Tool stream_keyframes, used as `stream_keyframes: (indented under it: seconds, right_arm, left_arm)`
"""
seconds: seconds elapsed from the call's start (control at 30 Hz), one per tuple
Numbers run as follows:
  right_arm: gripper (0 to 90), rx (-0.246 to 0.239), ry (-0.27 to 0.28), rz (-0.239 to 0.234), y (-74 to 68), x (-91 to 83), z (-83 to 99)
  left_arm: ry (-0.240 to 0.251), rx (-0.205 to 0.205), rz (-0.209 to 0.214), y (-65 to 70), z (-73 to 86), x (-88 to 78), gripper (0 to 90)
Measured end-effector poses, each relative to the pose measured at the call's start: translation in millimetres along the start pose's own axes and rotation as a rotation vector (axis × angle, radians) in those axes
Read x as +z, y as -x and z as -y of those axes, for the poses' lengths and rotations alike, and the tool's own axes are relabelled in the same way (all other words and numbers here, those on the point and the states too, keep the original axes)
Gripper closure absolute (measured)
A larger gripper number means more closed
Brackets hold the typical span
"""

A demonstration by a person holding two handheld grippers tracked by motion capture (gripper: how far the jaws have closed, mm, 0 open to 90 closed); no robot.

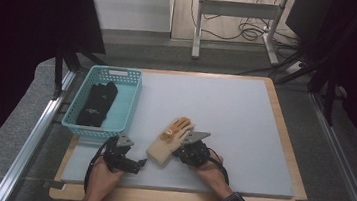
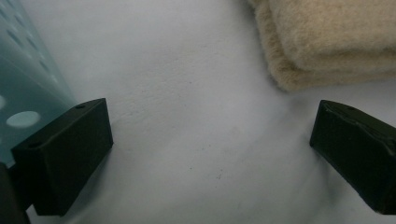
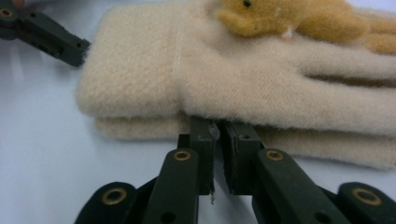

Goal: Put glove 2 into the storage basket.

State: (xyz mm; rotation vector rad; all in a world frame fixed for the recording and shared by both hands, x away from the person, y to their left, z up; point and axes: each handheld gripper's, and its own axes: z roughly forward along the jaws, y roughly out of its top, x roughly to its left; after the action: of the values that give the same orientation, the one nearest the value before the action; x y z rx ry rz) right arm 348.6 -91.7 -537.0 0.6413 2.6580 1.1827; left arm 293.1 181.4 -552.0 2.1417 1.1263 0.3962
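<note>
Two grippers at the cream gloves

We held the right gripper (image 3: pixel 217 135) nearly closed against the stacked cream gloves (image 3: pixel 224 79); our left gripper (image 2: pixel 205 154) stood wide over bare mat.

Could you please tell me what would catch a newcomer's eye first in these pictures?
Most striking is the cream woollen glove with orange-brown fingers, lying on the pale grey mat near its front edge. The right gripper is shut at the glove's edge, while the left gripper stands open beside its cuff. At the mat's left edge, a turquoise perforated plastic basket holds dark folded fabric.
</note>
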Motion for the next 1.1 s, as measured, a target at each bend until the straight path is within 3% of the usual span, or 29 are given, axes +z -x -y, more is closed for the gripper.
stream_keyframes:
  seconds: [0.2, 0.37, 0.43, 0.47, 0.7, 0.83, 1.1]
  right_arm:
    - [73.0, 0.017, 0.009, 0.021, 7.3, -19.1, 6.2]
    - [62.5, 0.065, 0.029, 0.097, 28.3, -42.6, 20.7]
    - [52.1, 0.106, 0.04, 0.154, 41.1, -58.1, 31.0]
    - [52.1, 0.106, 0.04, 0.154, 41.1, -58.1, 31.0]
    - [28.6, 0.163, 0.041, 0.252, 63.1, -92.8, 59.7]
    - [22.7, 0.196, 0.039, 0.286, 73.0, -103.9, 75.6]
    - [12.5, 0.222, -0.008, 0.341, 85.5, -111.9, 88.0]
  left_arm:
    - [0.004, -0.002, -0.004, 0.6, 0.3, 0.2, 0.0]
    - [0.005, -0.003, -0.003, 0.4, 0.3, 0.3, 0.0]
    - [0.005, -0.003, -0.003, 0.4, 0.3, 0.3, 0.0]
    - [0.005, -0.004, -0.002, 0.4, 0.3, 0.3, 0.0]
    - [0.003, -0.005, 0.0, 0.1, 0.3, 0.4, 0.0]
    - [0.002, -0.006, 0.002, -0.2, 0.2, 0.5, 0.0]
    - [0.002, -0.009, 0.006, -0.7, 0.2, 0.3, 0.0]
